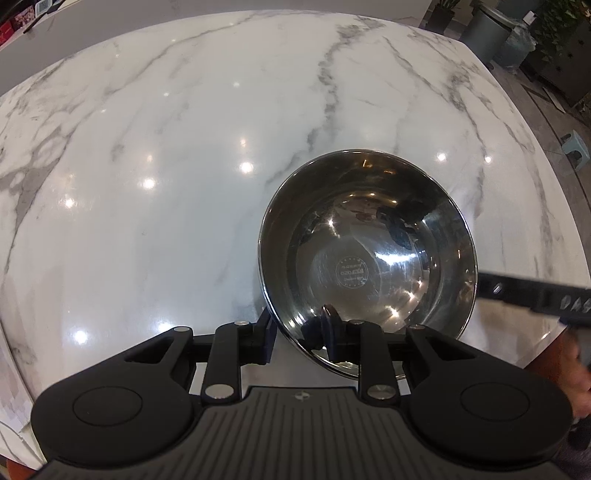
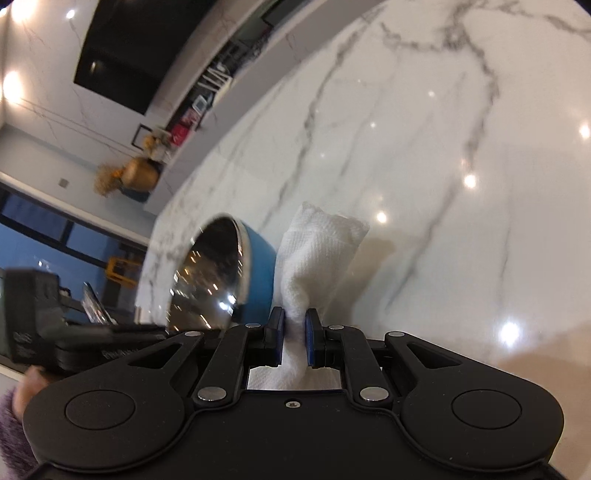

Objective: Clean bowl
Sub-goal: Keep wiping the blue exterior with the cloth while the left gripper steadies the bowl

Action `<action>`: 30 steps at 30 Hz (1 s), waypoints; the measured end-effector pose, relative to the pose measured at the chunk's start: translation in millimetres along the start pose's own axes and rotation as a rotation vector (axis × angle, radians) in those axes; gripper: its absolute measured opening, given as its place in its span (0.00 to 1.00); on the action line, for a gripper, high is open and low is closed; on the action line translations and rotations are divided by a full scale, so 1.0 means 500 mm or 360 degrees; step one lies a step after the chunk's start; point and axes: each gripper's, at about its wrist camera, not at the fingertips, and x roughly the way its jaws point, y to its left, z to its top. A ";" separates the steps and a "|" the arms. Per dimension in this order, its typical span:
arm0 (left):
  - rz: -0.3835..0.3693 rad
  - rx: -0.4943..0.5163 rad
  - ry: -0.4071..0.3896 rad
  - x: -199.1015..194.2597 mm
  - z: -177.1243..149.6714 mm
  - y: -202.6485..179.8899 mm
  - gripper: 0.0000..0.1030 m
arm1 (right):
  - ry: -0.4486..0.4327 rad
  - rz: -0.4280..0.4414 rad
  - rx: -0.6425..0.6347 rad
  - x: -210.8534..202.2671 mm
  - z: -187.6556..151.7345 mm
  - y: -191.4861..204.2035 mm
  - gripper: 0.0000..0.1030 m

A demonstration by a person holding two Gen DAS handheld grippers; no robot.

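A steel bowl (image 1: 369, 258) with a shiny inside and a blue outside (image 2: 258, 273) rests tilted on the white marble table (image 1: 166, 166). My left gripper (image 1: 297, 332) is shut on the bowl's near rim, one finger inside and one outside. My right gripper (image 2: 294, 332) is shut on a white paper towel (image 2: 317, 251), which sticks out ahead of the fingers, just right of the bowl and apart from it. Part of the right gripper shows at the right edge of the left wrist view (image 1: 535, 295).
The marble table (image 2: 443, 166) stretches far around the bowl. Beyond its far edge are a bin (image 1: 487, 26), plants, a small stool (image 1: 576, 147), and a shelf with a gold vase (image 2: 138, 175).
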 end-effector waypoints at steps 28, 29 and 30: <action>0.0116 0.0116 -0.0032 -0.010 -0.006 -0.015 0.22 | -0.0065 0.0070 -0.0044 -0.036 0.024 0.015 0.11; 0.0119 0.0121 -0.0033 -0.009 -0.005 -0.016 0.22 | -0.0073 0.0071 -0.0053 -0.040 0.029 0.017 0.11; 0.0119 0.0129 -0.0034 -0.009 -0.005 -0.017 0.22 | -0.0081 0.0071 -0.0062 -0.044 0.034 0.020 0.11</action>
